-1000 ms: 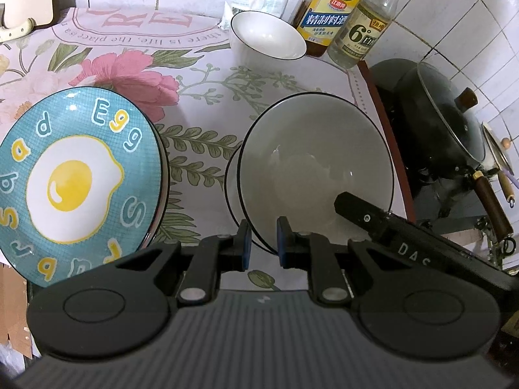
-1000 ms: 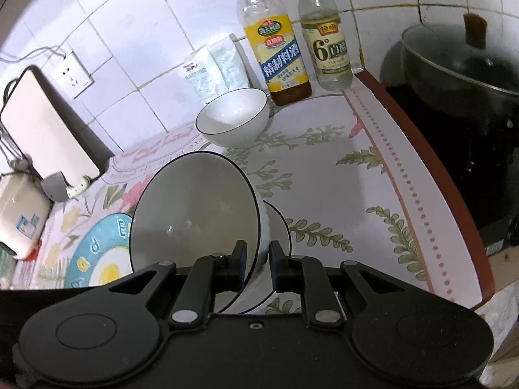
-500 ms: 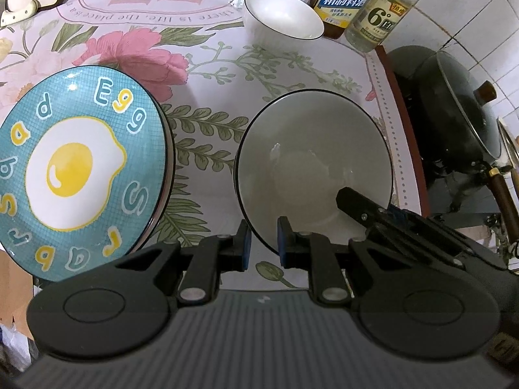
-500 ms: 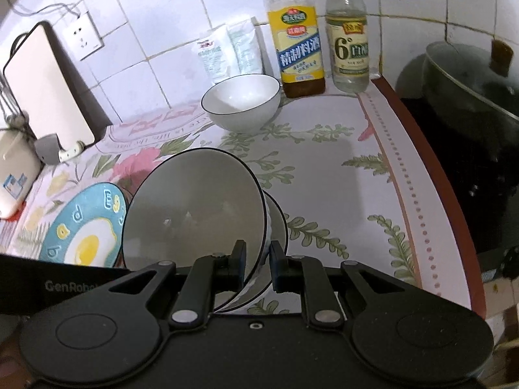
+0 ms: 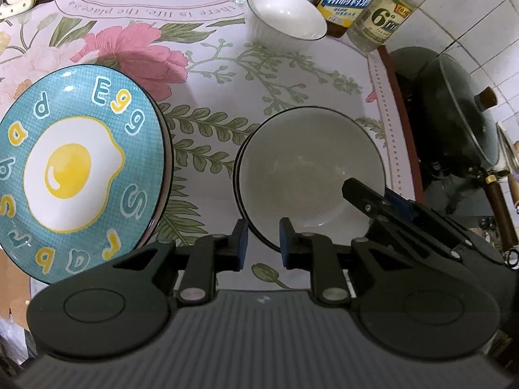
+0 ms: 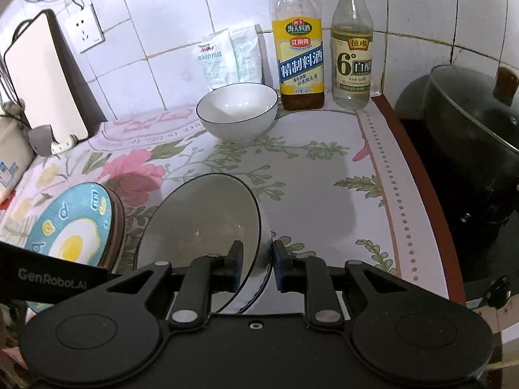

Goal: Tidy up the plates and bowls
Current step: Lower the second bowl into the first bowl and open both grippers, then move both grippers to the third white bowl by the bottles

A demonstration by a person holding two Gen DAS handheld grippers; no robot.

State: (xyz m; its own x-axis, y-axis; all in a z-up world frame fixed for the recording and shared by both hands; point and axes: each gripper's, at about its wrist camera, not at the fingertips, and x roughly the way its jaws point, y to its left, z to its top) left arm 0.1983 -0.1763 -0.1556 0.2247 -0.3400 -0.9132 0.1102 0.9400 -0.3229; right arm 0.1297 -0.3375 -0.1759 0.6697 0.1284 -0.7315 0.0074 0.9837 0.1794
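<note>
Two white bowls with black rims sit nested [image 5: 308,178] on the flowered cloth, also seen in the right wrist view [image 6: 201,220]. My left gripper [image 5: 262,246] straddles their near rim. Its jaws are opening and the pads stand just off the rim. My right gripper [image 6: 258,259] straddles the top bowl's right rim, one finger inside and one outside. Its jaws are also opening, with a small gap at the wall. It shows in the left wrist view too [image 5: 369,191]. A blue egg plate [image 5: 78,168] lies to the left. A third white bowl [image 6: 236,113] stands at the back.
Two bottles [image 6: 301,61] [image 6: 352,64] and white packets [image 6: 227,58] line the tiled wall behind the far bowl. A dark pot with a glass lid [image 6: 470,123] sits past the counter's right edge. A cutting board [image 6: 45,74] leans at the back left.
The top bowl, tilted up a second ago, has come down level into the lower bowl. Both grippers' jaws stand slightly wider than before.
</note>
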